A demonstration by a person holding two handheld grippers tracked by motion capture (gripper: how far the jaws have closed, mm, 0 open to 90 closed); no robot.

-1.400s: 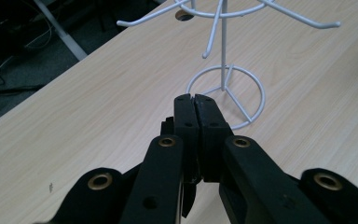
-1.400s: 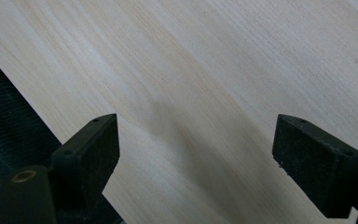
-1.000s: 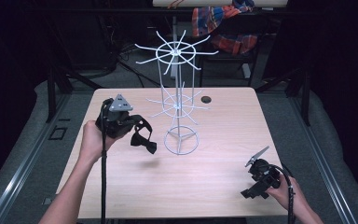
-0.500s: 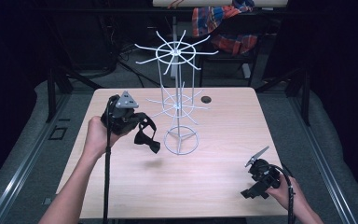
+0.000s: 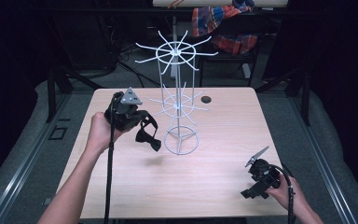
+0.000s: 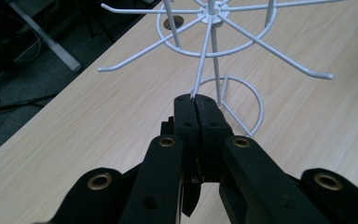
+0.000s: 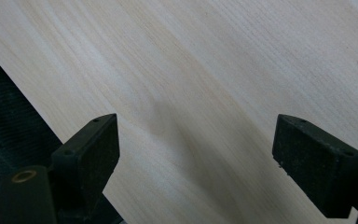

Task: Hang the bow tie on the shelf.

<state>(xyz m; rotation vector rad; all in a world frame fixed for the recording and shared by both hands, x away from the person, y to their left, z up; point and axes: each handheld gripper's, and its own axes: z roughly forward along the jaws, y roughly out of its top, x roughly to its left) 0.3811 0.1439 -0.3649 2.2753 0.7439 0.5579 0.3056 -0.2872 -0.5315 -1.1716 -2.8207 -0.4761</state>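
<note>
Lab-like recording space, bare wooden table, dark curtained surround, metal frame rails, floor cables

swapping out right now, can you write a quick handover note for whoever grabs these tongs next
Left tongs: shut on a black bow tie, held above the table just left of the white wire rack.
Right tongs: open, nothing between them, low over the table's near right corner.
Done: bow tie is picked up and brought near the rack.
Left: it hangs on no hook yet; probably goes on one of the lower hooks, then let go.
</note>
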